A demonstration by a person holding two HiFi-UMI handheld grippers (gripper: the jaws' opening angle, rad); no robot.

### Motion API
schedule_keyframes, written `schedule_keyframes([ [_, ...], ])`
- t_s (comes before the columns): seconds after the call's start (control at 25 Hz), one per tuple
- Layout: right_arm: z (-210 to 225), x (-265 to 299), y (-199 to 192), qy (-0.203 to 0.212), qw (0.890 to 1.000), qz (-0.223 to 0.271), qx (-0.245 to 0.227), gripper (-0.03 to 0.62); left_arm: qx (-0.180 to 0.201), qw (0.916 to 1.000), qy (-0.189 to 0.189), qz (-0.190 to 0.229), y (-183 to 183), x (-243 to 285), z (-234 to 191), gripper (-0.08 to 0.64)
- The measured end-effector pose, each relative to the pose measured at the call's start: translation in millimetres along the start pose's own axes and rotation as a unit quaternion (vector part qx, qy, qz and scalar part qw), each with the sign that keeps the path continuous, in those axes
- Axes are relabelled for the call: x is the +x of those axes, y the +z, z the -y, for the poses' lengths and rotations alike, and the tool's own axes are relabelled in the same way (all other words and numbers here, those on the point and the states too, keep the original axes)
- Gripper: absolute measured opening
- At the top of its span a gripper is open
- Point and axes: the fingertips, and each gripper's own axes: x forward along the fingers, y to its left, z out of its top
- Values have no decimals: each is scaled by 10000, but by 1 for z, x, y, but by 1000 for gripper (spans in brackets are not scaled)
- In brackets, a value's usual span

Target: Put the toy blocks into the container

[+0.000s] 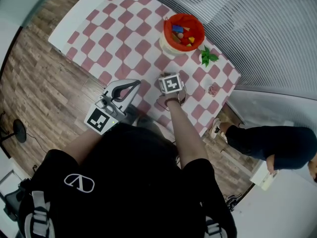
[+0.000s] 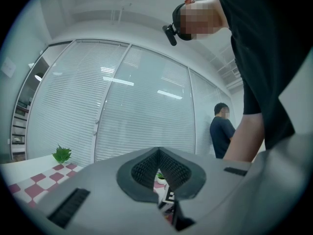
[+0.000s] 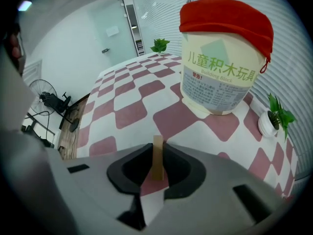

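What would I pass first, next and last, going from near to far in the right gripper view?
block → bucket → far plant

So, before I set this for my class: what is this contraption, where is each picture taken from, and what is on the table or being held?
There is no robot here: a person holds a two-jaw gripper in each hand. The head view looks down from a camera on their head. The other two cameras ride on the grippers and look along the jaws. The table, under a red-and-white checked cloth, carries a white tub with a red cloth rim, coloured blocks inside it, and a small potted plant. The right gripper is closed on a thin wooden block. The left gripper is closed and empty.
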Motion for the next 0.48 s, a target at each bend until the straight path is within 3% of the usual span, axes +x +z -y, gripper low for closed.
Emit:
schedule_keyframes([
  [0.28, 2, -19, 12, -70, 9987, 456, -201, 67, -17, 10000, -7, 14, 0, 2, -1, 6],
  [0.48, 15, -85, 59, -412, 9864, 1484, -576, 67, -39, 9999, -78, 53, 2, 10, 2, 6],
])
